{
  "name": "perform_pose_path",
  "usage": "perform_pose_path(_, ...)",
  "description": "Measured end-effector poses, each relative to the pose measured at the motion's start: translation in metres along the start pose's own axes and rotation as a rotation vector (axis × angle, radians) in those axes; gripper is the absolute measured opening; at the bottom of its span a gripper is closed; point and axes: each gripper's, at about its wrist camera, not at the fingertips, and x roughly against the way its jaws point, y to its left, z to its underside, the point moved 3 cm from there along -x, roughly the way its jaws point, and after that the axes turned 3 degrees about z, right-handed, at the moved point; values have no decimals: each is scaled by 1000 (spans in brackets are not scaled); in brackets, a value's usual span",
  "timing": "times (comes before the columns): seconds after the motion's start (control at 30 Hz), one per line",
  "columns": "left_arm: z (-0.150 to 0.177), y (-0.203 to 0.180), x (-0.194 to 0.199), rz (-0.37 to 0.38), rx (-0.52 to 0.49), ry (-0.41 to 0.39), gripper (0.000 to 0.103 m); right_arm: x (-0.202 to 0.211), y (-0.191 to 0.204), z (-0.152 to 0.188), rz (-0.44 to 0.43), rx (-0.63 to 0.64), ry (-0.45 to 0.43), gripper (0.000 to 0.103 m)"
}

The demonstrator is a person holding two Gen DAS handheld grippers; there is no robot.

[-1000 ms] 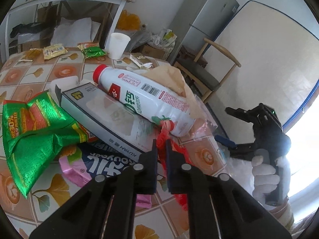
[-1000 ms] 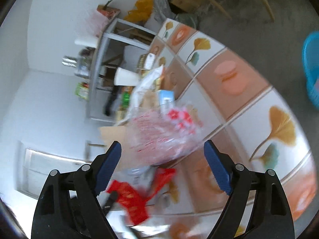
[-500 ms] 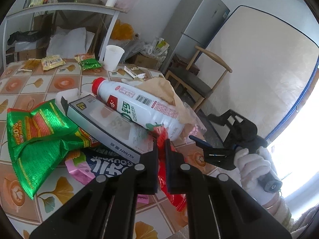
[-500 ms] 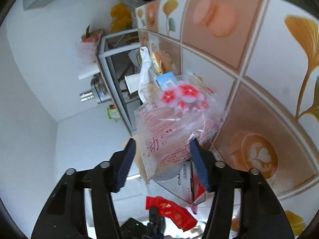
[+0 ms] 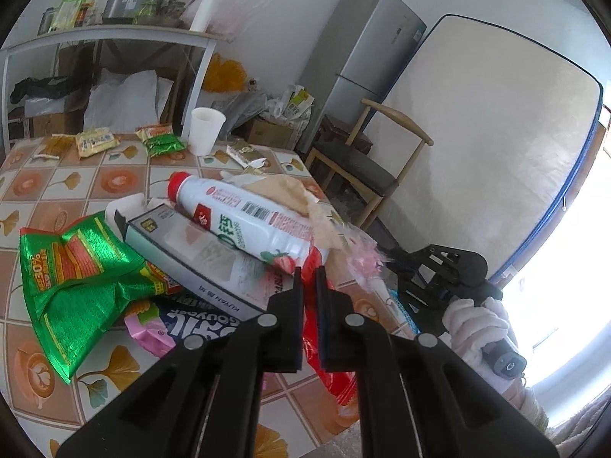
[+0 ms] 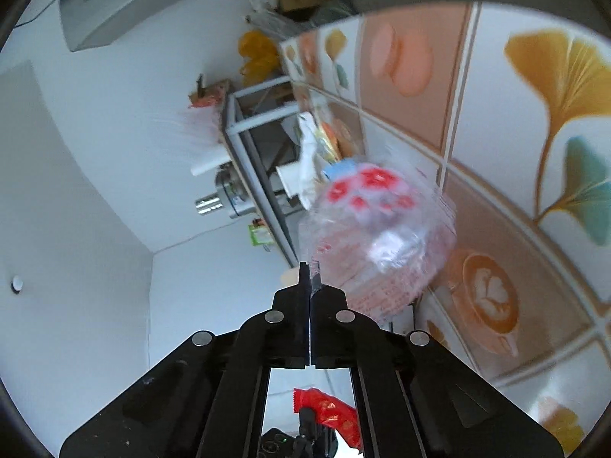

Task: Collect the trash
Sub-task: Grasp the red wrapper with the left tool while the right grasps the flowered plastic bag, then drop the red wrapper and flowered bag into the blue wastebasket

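Note:
My left gripper [image 5: 309,278] is shut on a red wrapper [image 5: 328,366] that hangs between its fingers above the table edge; the wrapper also shows in the right wrist view [image 6: 328,414]. My right gripper [image 6: 310,273] is shut on the edge of a clear plastic bag with red print [image 6: 382,236], at the right edge of the trash pile; the bag also shows in the left wrist view [image 5: 362,252]. The right gripper appears in the left wrist view [image 5: 389,257], held by a white-gloved hand. A white milk bottle [image 5: 244,221] lies on a flat box [image 5: 198,263].
A green snack bag [image 5: 72,286], a pink-and-blue wrapper [image 5: 172,324] and brown paper [image 5: 298,198] lie in the pile on the tiled table [image 5: 57,183]. A white paper cup [image 5: 205,129] and small snack packets [image 5: 160,141] stand farther back. A wooden chair [image 5: 366,164] is beside the table.
My right gripper has come in from the side with its jaws wide and closed on the clear printed bag. My left gripper has stayed shut on the red wrapper, lifting slightly.

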Motion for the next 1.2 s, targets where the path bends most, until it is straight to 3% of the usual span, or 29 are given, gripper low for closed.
perform_pose_path(0.43,-13,-53,3,40,-94,-20,5,69,17,4,-108,72,-70,0)
perform_pose_path(0.67,-27,-103,-27,111,-178,10,5,118,10,-8,-162,63,-152,0)
perform_pose_path(0.93,-31,-177,-115,224,-299,142,5,204,-16,-37,-183,22,-327,0)
perform_pose_path(1.1,-20,-217,-195,230,-363,274,5,242,-46,-65,-153,-45,-417,0)
perform_pose_path(1.2,-8,-236,-241,218,-393,352,5,244,-66,-83,-127,-98,-446,0)
